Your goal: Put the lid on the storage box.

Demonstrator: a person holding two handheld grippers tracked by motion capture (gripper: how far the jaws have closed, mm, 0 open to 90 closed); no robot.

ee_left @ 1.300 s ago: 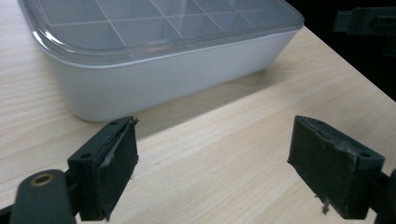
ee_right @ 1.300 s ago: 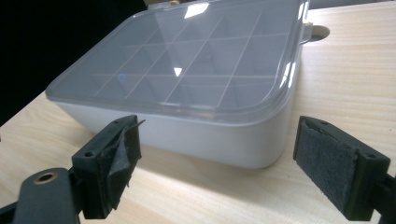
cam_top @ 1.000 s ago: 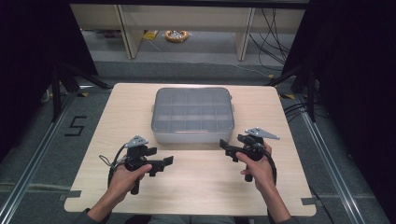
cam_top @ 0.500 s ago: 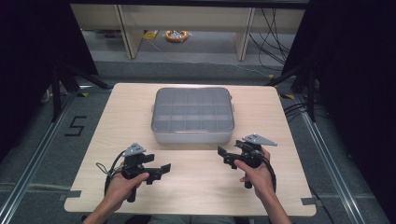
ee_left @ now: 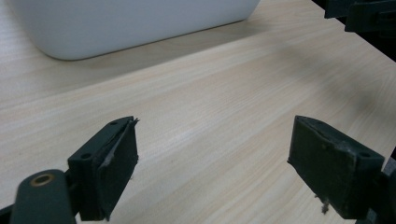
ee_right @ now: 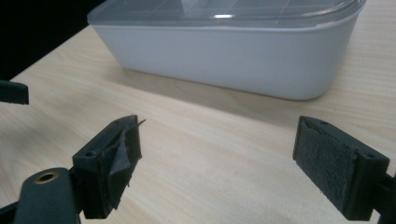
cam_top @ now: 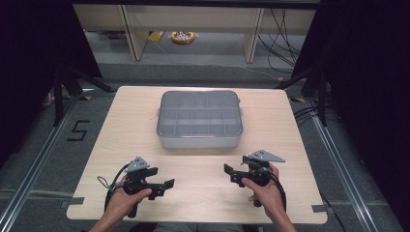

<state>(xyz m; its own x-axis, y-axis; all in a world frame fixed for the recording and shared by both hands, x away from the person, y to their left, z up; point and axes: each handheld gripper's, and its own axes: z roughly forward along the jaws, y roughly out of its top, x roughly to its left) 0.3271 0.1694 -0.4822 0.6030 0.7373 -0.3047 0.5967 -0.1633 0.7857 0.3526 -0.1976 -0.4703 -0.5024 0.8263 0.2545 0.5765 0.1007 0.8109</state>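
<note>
A grey plastic compartment box (cam_top: 199, 120) with a clear lid sits shut in the middle of the wooden table (cam_top: 121, 125). My left gripper (cam_top: 163, 189) hovers near the front left, jaws pointing right and spread wide with nothing between them. My right gripper (cam_top: 230, 174) is at the front right, jaws pointing left, also open and empty. In the left gripper view the jaws (ee_left: 215, 168) frame bare wood, with the box's white wall (ee_left: 130, 23) beyond. From the right gripper view (ee_right: 219, 163) the box (ee_right: 233, 51) lies ahead, lid closed.
Both hands hold the grippers close to the table's front edge. Bare wood lies between the grippers and the box. Beyond the table are a shelf frame, loose cables (cam_top: 280, 29) and a yellow object (cam_top: 183, 36) on the floor. Dark curtains flank both sides.
Both grippers have drawn back from the box toward the table's front edge. Their jaws stay open. The box has not moved.
</note>
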